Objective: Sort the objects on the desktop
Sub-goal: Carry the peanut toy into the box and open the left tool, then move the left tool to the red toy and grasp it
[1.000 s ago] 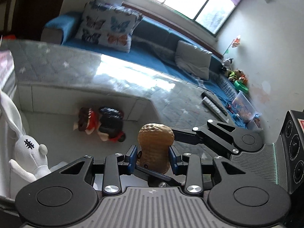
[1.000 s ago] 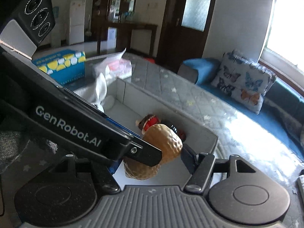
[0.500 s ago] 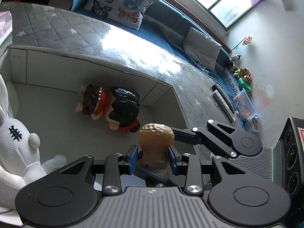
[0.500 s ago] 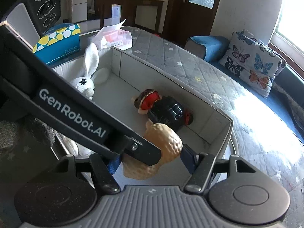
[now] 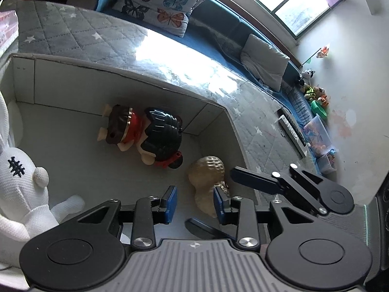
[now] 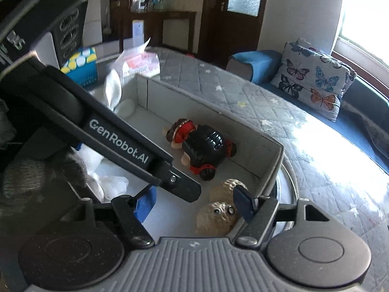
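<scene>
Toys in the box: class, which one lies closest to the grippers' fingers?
The peanut toy, tan and dimpled with googly eyes, in the box's near corner beside the fingers. The black-and-red doll lies farther in; the white rabbit sits at the other end.

In the box (image 5: 73, 73), the peanut toy (image 5: 206, 182) lies near right, the doll (image 5: 145, 133) beyond it, the rabbit (image 5: 22, 177) left.

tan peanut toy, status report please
Left gripper open, jaws just closing, gripping nothing. Right gripper open, jaws just opening, tan peanut-shaped toy lying between them on grey box floor. Black-and-red doll close beside.
</scene>
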The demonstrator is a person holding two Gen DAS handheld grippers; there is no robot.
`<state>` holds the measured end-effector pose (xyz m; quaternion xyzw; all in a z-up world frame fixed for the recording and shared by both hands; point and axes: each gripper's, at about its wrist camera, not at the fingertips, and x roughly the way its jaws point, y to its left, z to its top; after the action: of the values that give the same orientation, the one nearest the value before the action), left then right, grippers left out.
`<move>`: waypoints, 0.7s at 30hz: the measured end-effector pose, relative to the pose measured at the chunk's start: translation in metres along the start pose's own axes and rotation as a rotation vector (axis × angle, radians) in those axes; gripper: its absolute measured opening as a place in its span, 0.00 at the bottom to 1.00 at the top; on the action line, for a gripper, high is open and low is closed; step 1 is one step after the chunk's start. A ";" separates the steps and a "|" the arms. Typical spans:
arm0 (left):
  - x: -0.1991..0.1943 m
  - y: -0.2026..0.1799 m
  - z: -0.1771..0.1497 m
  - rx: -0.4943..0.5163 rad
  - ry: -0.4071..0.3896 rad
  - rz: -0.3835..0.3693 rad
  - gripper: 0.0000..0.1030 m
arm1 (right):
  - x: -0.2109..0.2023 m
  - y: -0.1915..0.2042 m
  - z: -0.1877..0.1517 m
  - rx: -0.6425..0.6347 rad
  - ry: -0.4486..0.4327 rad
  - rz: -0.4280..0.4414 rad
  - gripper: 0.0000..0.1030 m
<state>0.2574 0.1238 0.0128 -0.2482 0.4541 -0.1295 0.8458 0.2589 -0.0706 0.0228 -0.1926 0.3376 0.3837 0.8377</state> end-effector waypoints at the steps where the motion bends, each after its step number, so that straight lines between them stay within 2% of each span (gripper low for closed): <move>1: -0.002 -0.002 -0.001 0.006 -0.006 -0.001 0.34 | -0.005 0.000 -0.002 0.008 -0.012 0.000 0.70; 11: -0.026 -0.029 -0.016 0.068 -0.070 0.002 0.34 | -0.067 -0.002 -0.031 0.090 -0.137 -0.026 0.77; 21: -0.051 -0.052 -0.052 0.114 -0.111 -0.043 0.34 | -0.109 0.002 -0.084 0.154 -0.152 -0.084 0.80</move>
<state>0.1863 0.0871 0.0530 -0.2164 0.3931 -0.1594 0.8794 0.1703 -0.1736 0.0416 -0.1121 0.2933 0.3349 0.8884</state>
